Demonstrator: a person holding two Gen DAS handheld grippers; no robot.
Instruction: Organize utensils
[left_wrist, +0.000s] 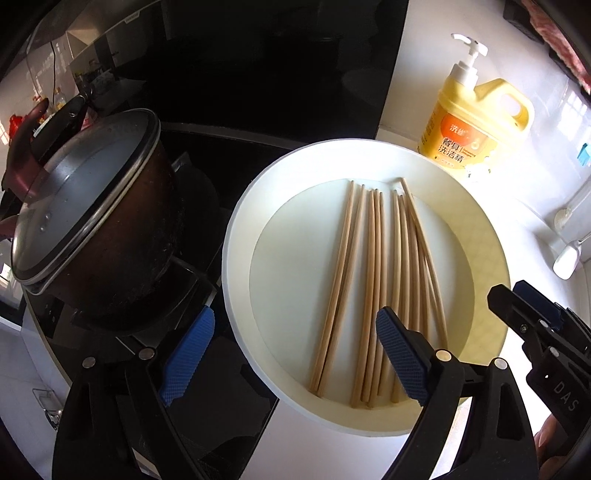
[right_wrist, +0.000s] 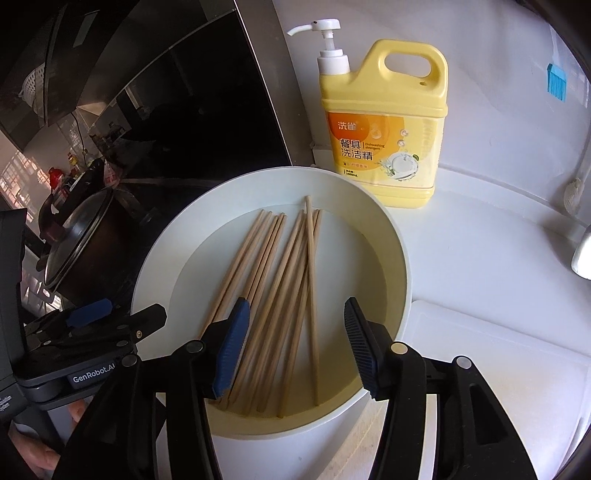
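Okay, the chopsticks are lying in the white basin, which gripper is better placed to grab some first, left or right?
Probably the right gripper: its open jaws hang over the near ends of the chopsticks in the basin. The left gripper, also open, straddles the basin's rim beside the pot.

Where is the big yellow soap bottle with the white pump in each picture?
Left wrist view: the yellow plastic detergent bottle stands upper right, behind the round white basin.
Right wrist view: it stands top centre, behind the basin.
Shared landmark: the wooden chopsticks inside the basin.
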